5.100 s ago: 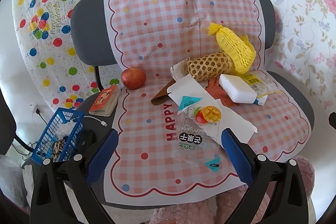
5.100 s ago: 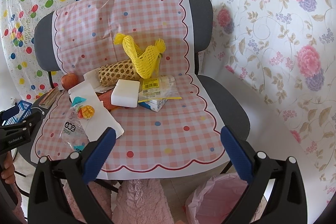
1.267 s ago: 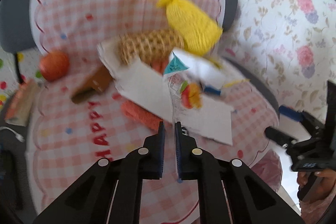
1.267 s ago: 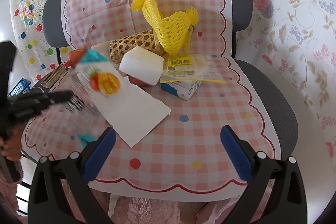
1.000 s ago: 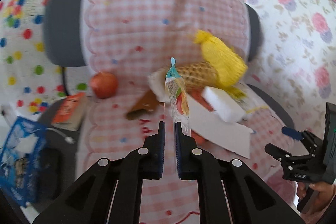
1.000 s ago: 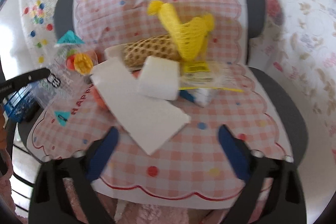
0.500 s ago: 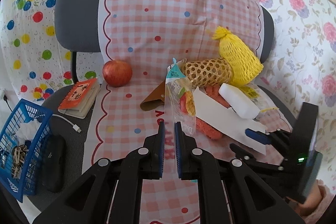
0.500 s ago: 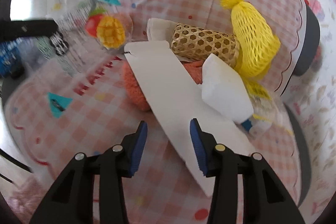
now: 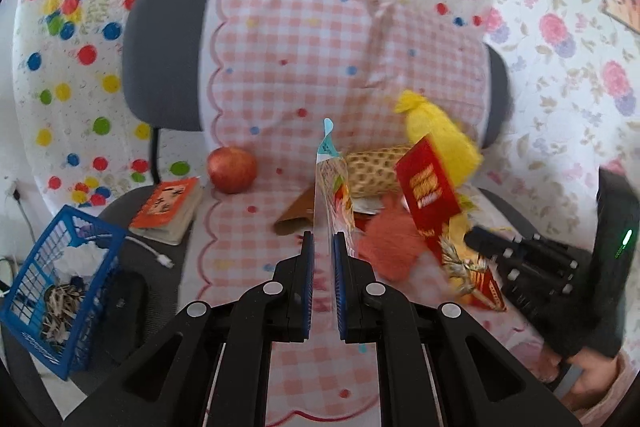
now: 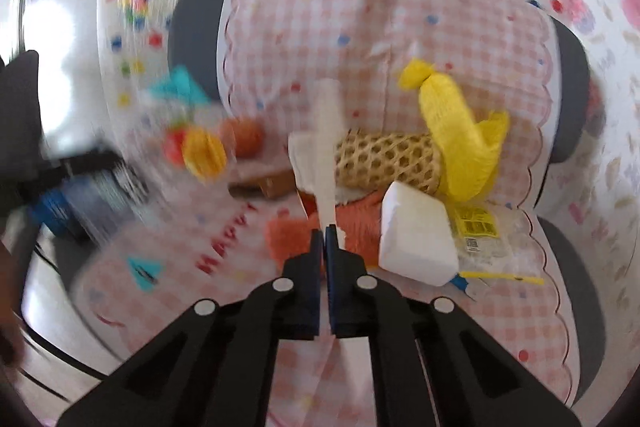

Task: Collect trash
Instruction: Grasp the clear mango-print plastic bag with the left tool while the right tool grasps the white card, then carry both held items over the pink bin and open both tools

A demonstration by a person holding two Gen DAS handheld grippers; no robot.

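claws both carry litter above the chair. left claw (image 9: 323, 239), low in the middle of its own frame, is clenched on a clear snack wrapper (image 9: 332, 187) that stands edge-on and runs straight up from the pads toward frame center, its teal tip topmost. right claw (image 10: 324, 233), whose jaws have just been closing, is clamped on a stiff card (image 10: 326, 163); in the right wrist view the card shows as a pale strip rising from the pads, while in the left wrist view the same card (image 9: 430, 195) shows a red printed face, tilted up out of the heap at right of center, with the right claw (image 9: 480, 241) at its lower edge.

long axis of each piece points away from its claw and upward, so each hangs free of the checked cloth (image 9: 304, 67). what remains lies ahead of the right claw and to frame right: white block (image 10: 416, 233), woven tube (image 10: 384, 163), yellow net (image 10: 456, 143), a labelled bag (image 10: 480, 227), an orange rag (image 10: 288, 239). the right hand looks the nearer to these. an apple (image 9: 232, 169), a book (image 9: 168, 205) and a blue basket (image 9: 60, 287) sit at left of the left view. no bin shows in either frame, so which way the drop lies cannot be told.
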